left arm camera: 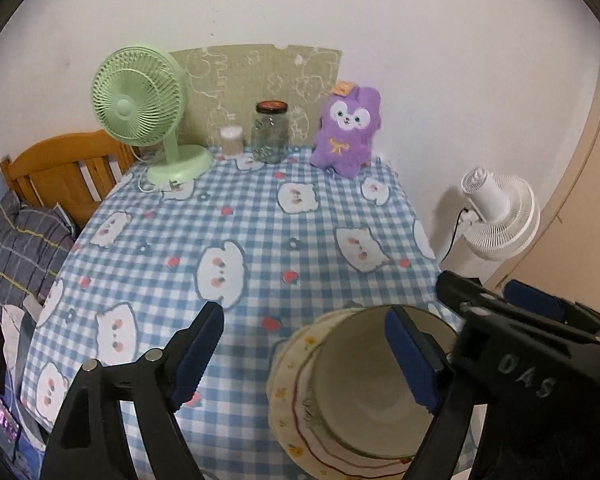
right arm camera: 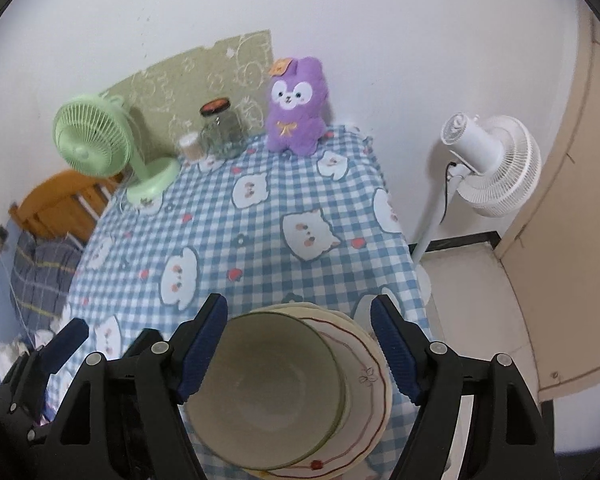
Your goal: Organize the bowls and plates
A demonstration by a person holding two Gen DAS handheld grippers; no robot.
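The right hand-held gripper (right arm camera: 298, 344) hangs open right over the round cream bowl (right arm camera: 268, 392) stacked on flowery plates (right arm camera: 364, 380) at the tabletop's (right arm camera: 260, 232) six o'clock edge, nearer than the open left hand-held gripper (left arm camera: 304, 356).

Tabletop (right arm camera: 260, 216), blue check cloth: green fan (right arm camera: 96, 148), jar (right arm camera: 220, 130), small cup (right arm camera: 190, 146), purple plush (right arm camera: 296, 108) at back; plate stack (right arm camera: 364, 364) with bowl (right arm camera: 268, 392) near edge.

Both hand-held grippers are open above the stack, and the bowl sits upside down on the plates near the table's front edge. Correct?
Not quite. The bowl sits right side up: the right wrist view looks into its hollow. The rest holds: it rests on the plates, with the left hand-held gripper and right hand-held gripper open.
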